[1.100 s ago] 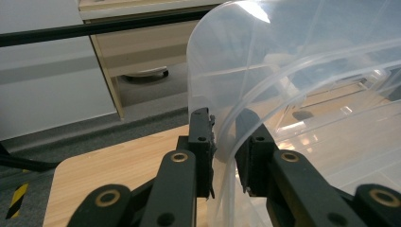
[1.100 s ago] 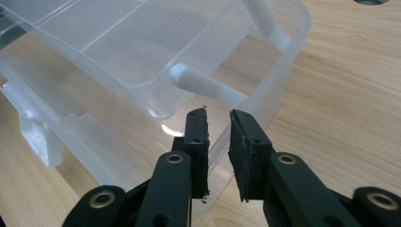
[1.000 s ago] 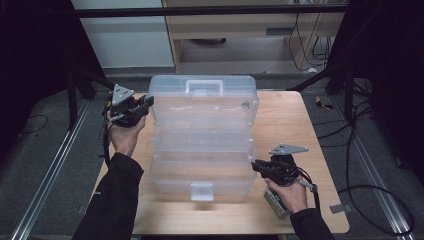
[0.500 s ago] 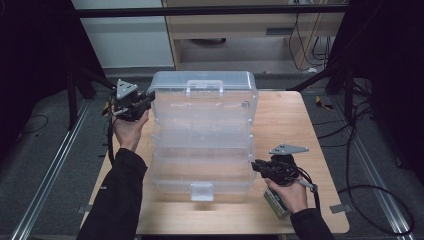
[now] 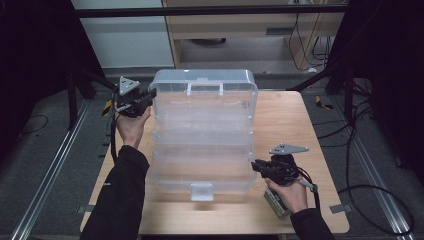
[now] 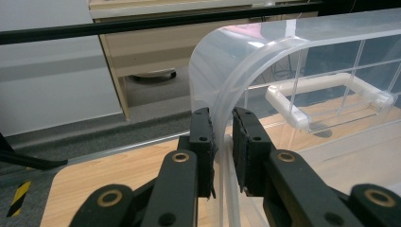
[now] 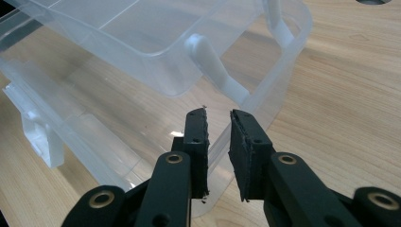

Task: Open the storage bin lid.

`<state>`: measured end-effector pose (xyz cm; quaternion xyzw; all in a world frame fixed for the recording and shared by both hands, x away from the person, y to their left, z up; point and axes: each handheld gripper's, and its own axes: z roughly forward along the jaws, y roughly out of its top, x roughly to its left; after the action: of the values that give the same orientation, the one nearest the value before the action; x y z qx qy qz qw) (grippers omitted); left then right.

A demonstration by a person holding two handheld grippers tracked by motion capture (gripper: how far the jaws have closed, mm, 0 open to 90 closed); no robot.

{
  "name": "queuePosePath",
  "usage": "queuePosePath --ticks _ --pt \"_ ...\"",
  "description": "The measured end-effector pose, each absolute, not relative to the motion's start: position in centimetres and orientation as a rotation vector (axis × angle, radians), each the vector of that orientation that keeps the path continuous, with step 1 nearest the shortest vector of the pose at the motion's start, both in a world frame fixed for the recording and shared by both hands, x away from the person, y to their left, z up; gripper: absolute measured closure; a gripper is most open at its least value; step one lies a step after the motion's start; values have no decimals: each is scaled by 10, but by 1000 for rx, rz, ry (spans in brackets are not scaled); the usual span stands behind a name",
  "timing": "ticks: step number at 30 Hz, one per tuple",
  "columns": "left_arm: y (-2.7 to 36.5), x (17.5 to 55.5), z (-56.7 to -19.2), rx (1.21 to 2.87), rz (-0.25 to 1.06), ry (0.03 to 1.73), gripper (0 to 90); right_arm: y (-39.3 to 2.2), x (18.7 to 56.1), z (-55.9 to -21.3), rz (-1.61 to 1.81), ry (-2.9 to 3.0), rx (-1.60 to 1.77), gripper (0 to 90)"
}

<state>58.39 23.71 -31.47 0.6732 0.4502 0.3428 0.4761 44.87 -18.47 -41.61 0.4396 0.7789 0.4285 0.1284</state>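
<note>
Wooden table (image 5: 280,115): left tongs (image 6: 222,142) clamp lid rim (image 6: 222,90); right tongs (image 7: 218,142) clamp base wall (image 7: 283,71); high view shows whole organizer box (image 5: 202,135).

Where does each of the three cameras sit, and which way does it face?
High view: above the table, looking forward and down on the clear box; both forearms, left gripper, right gripper.
Left gripper view: on that gripper, its jaws astride the lid's rim.
Right gripper view: on that gripper, its jaws astride the base's rim.
Shared: the box.
</note>
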Motion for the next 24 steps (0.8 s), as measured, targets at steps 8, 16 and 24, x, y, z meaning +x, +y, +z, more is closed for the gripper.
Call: queuePosePath --ticks 8,16,24 --pt "236 594 -315 1649 831 1113 786 -185 449 -416 1246 2266 1280 770" --pt "236 602 -316 1659 822 1114 784 -185 449 -416 1252 2267 1291 764" --pt "235 612 -319 1642 800 1136 787 -185 450 -417 1251 2269 1291 757"
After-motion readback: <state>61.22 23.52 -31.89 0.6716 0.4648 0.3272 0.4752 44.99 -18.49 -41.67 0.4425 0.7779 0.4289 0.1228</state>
